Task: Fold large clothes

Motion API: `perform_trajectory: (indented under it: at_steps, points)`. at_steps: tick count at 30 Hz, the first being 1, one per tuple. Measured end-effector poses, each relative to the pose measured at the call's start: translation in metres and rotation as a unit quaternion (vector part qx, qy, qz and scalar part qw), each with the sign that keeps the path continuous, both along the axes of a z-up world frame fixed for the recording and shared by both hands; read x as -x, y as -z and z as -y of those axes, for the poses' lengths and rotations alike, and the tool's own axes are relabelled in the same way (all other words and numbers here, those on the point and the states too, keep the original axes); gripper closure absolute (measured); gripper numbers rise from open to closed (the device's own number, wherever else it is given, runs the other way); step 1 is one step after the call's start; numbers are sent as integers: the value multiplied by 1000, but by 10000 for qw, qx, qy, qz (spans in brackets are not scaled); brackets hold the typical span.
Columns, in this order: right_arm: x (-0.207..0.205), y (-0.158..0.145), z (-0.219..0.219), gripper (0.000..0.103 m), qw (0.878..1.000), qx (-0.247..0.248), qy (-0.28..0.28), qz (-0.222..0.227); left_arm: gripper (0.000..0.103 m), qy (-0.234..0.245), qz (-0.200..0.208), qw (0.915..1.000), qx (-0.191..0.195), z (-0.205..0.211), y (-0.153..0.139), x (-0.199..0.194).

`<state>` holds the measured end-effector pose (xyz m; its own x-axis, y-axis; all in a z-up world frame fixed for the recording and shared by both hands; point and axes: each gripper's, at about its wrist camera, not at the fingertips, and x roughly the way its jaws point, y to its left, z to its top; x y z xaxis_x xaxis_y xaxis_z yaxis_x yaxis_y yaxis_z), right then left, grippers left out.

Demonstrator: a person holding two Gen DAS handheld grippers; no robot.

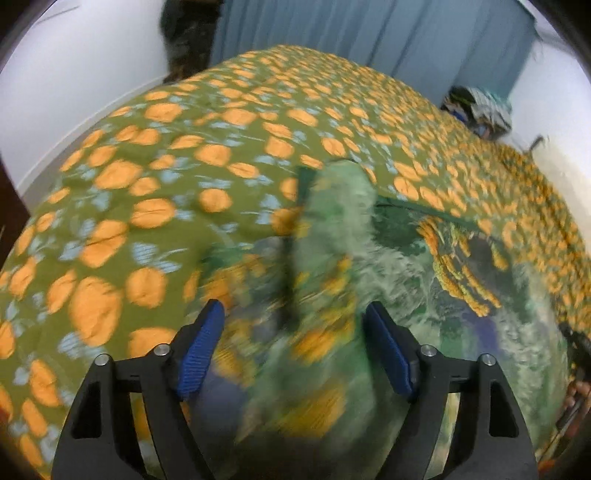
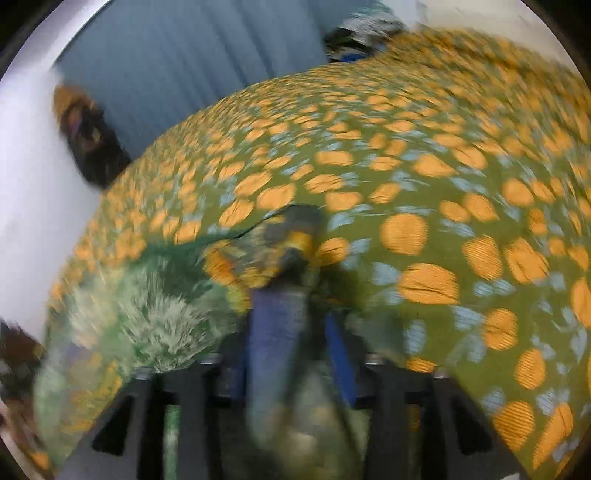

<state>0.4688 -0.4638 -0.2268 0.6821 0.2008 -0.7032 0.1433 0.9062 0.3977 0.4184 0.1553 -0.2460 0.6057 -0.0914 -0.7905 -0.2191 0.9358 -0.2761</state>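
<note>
A large green cloth with orange blobs and pale blue flowers (image 1: 155,177) lies spread wide; it also fills the right wrist view (image 2: 406,184). Its turned-over edge shows a green and white patterned side (image 1: 402,266) (image 2: 147,314). My left gripper (image 1: 295,332) is open, its blue pads (image 1: 201,350) wide apart, with a blurred bunch of the cloth (image 1: 332,229) rising between them. My right gripper (image 2: 291,354) is shut on a fold of the cloth (image 2: 291,236), the blue pads close on either side. Both views are motion blurred.
A blue curtain (image 1: 332,29) (image 2: 177,66) hangs behind, with white wall (image 1: 74,74) beside it. A dark hanging bundle (image 1: 188,33) (image 2: 88,133) is at the back left. A pile of mixed clothes (image 1: 480,107) (image 2: 362,33) lies past the cloth's far edge.
</note>
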Motion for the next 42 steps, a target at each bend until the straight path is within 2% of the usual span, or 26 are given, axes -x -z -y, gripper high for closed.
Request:
perform_trajectory:
  at_steps: [4,7,9,11,12,14,15,16,17,19,20,22,24,27,30,31,35,39,40,42]
  points:
    - [37,-45,5,51,9980,436,-59,445,22,-64,28,9998,199,-11,-16,30]
    - [64,-70,-19,51,9936,256,-757,795,21,50,87,9999,135,-5,-24,49]
    - [80,-73,-46,51,9860,-71,-1465,792,21,164,113,9998,40,4,-28,60]
    - [88,-61,-66,51,9803,-257,-1865,603,21,309,112,9995,-14,14,-33,70]
    - [89,-49,-75,51,9794,-172,-1969,422,21,406,93,9991,-40,22,-36,73]
    - [87,-20,-80,52,9830,333,-1805,-28,21,585,62,9982,-100,34,-40,78]
    - [87,-4,-72,60,9863,456,-1572,-192,21,701,49,9974,-173,43,-44,81]
    - [87,1,-67,66,9889,356,-1430,-183,21,772,55,9968,-224,47,-47,83]
    - [90,1,-58,74,9924,235,-1199,-112,21,917,88,9953,-309,57,-51,87]
    - [100,-14,-54,71,9964,333,-771,119,18,1232,147,9911,-475,78,-58,91]
    - [106,-23,-58,70,9960,456,-703,303,17,1370,184,9890,-522,87,-60,94]
    - [118,-40,-71,65,9914,516,-940,752,16,1734,218,9826,-634,114,-63,93]
    - [117,-40,-82,61,9877,488,-1222,845,15,2007,189,9773,-653,136,-61,87]
    - [106,-7,-85,61,9900,753,-1135,355,15,2387,20,9693,-587,176,-50,66]
    - [105,3,-72,61,9933,314,-1059,350,14,2559,-393,9631,-738,204,-25,37]
    - [105,1,-71,61,9929,327,-1087,360,13,2536,-511,9626,-809,210,-16,28]
    - [106,2,-72,61,9914,395,-1179,410,2,2354,-706,9654,-875,218,-5,-20]
    - [99,6,-67,61,9912,300,-1216,420,2,2066,-948,9706,-789,225,-1,-75]
    - [116,2,-72,61,9912,282,-1220,424,2,2011,-966,9717,-776,227,1,-82]
    - [115,5,-71,61,9913,248,-1227,414,2,1809,-998,9748,-841,230,4,-104]
